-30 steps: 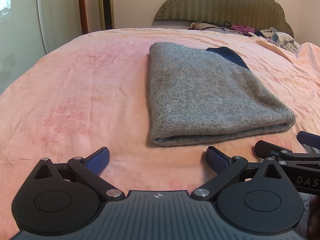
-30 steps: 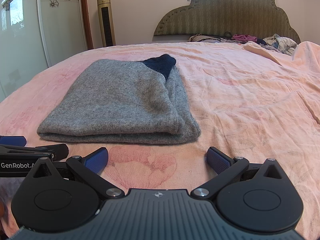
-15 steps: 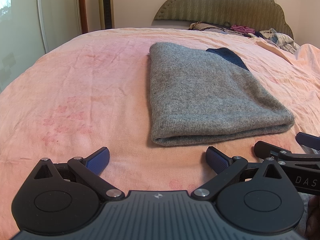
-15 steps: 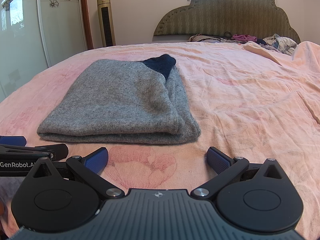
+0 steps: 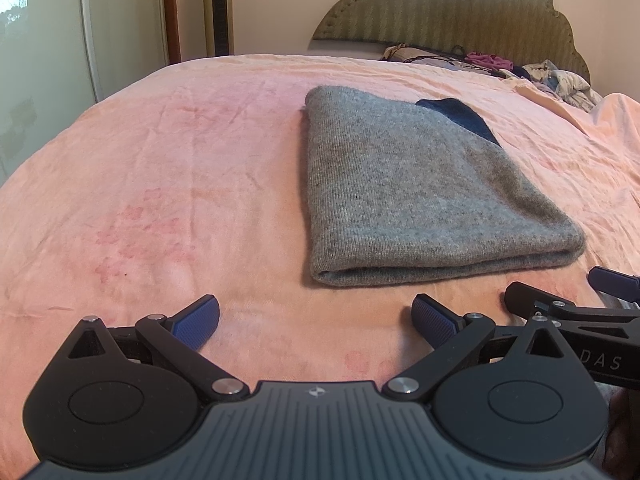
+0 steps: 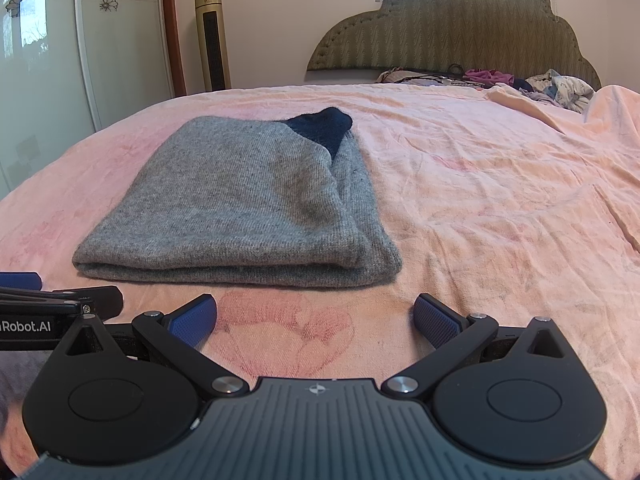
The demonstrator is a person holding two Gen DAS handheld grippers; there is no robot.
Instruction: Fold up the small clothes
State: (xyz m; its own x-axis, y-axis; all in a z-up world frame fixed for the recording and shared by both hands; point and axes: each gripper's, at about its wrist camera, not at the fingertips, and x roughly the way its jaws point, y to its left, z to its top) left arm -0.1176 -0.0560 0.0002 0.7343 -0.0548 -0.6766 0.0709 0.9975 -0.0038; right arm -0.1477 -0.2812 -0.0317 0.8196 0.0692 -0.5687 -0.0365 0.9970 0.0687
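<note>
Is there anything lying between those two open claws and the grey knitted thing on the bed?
Nothing visible. Only bare pink bedsheet separates the folded grey sweater from the left gripper and the right gripper. Both have their jaws open, empty, and short of its near edge.

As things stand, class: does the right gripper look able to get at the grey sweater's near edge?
Probably yes. The right gripper is open and empty, just short of the folded sweater, with only bare pink sheet between them. The left gripper sits off to the side, not in the path.
</note>
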